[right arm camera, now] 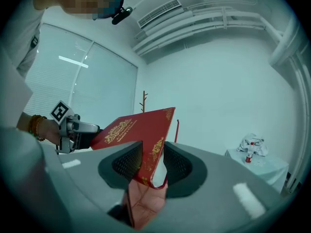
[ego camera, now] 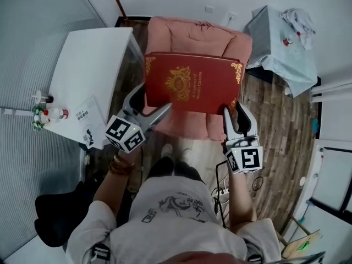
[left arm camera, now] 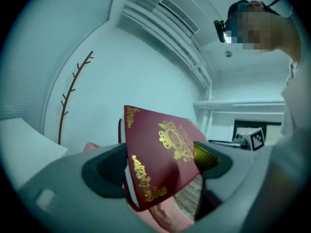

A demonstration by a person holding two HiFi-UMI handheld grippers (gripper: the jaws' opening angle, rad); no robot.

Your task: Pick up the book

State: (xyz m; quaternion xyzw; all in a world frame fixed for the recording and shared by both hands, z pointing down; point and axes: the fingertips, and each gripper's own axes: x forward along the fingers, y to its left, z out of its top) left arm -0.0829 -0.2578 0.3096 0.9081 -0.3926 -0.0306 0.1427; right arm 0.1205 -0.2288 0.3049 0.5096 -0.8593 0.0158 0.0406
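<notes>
A dark red book (ego camera: 192, 81) with gold ornaments on its cover hangs in the air above the pink armchair, cover up, with a gripper on each near corner. My left gripper (ego camera: 155, 110) is shut on the book's near left corner. In the left gripper view the book (left arm camera: 160, 154) fills the gap between that gripper's (left arm camera: 160, 171) jaws. My right gripper (ego camera: 236, 113) is shut on the near right corner. In the right gripper view the book's edge (right arm camera: 146, 144) is clamped between the pads of the right gripper (right arm camera: 153, 164), and the left gripper shows behind it.
The pink armchair (ego camera: 192, 34) stands right under the book. A white table (ego camera: 93, 59) at the left carries bottles (ego camera: 52, 114) and a booklet (ego camera: 91, 120). A cloth-covered table (ego camera: 280, 48) is at the back right. Cables lie on the wooden floor (ego camera: 275, 147).
</notes>
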